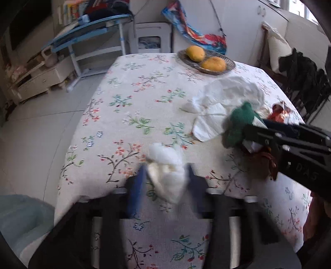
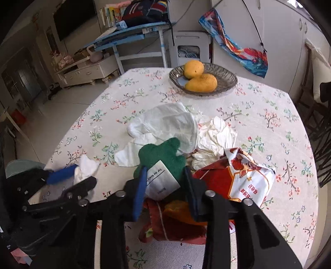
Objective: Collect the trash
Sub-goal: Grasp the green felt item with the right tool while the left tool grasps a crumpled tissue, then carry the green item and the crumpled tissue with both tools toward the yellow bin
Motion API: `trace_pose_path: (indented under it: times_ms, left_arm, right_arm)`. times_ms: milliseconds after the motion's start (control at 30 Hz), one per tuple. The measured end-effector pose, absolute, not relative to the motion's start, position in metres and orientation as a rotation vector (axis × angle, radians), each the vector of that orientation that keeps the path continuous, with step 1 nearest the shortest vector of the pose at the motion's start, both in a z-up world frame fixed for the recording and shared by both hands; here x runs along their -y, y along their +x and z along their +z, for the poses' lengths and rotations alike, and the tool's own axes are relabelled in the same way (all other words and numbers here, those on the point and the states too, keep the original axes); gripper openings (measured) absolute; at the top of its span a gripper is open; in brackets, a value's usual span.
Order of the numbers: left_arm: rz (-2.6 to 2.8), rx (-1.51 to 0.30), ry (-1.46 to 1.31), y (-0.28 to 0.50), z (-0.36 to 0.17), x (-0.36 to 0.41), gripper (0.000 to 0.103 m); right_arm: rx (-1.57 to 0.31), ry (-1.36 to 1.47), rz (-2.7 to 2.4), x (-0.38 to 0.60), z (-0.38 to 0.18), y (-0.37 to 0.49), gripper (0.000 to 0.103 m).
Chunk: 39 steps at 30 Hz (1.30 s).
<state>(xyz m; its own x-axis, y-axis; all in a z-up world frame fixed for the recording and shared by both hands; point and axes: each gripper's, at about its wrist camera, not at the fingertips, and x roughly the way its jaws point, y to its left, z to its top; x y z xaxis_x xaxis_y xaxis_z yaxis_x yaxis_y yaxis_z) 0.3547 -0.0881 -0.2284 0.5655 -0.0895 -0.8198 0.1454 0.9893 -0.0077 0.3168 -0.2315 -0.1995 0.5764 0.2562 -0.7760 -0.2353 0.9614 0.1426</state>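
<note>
Your left gripper [image 1: 166, 175] clamps the crumpled tissue [image 1: 167, 165] at the table [image 1: 124, 87] edge, near the bin. Your right gripper [image 2: 165, 182] pinches the green cloth [image 2: 161, 155] by its tag, clear of the wrapper [image 2: 248, 173].

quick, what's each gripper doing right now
left gripper: closed on a crumpled white tissue
right gripper: closed on a green fuzzy cloth with a white tag

A home living-dining room: floral-clothed table [image 2: 258, 128], mango bowl [image 2: 224, 79], television [image 2: 74, 16], cluttered blue desk [image 2: 132, 34].
</note>
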Motion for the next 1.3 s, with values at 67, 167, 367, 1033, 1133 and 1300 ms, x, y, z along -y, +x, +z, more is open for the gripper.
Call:
trace_pose_path:
  times_ms: [67, 167, 367, 1033, 1133, 1300]
  left_arm:
    - [-0.152, -0.95, 0.036, 0.353, -0.224, 0.085, 0.023]
    - [-0.164, -0.938, 0.011, 0.349, -0.219, 0.08, 0.02]
    - [-0.173, -0.89, -0.012, 0.333, -0.206, 0.073, 0.02]
    - [-0.186, -0.819, -0.024, 0.284, -0.186, 0.065, 0.02]
    - [-0.188, -0.815, -0.022, 0.278, -0.185, 0.065, 0.02]
    - [-0.193, -0.807, -0.013, 0.267, -0.184, 0.066, 0.02]
  right_arm:
    - [-0.883, 0.051, 0.29, 0.235, -0.192, 0.313, 0.033]
    - [-0.825, 0.13, 0.319, 0.243, -0.178, 0.305, 0.033]
    - [-0.745, 0.229, 0.339, 0.255, -0.152, 0.283, 0.033]
    - [-0.736, 0.454, 0.238, 0.302, -0.16, 0.207, 0.034]
    - [-0.746, 0.439, 0.249, 0.295, -0.163, 0.201, 0.034]
    - [-0.751, 0.435, 0.261, 0.291, -0.166, 0.193, 0.034]
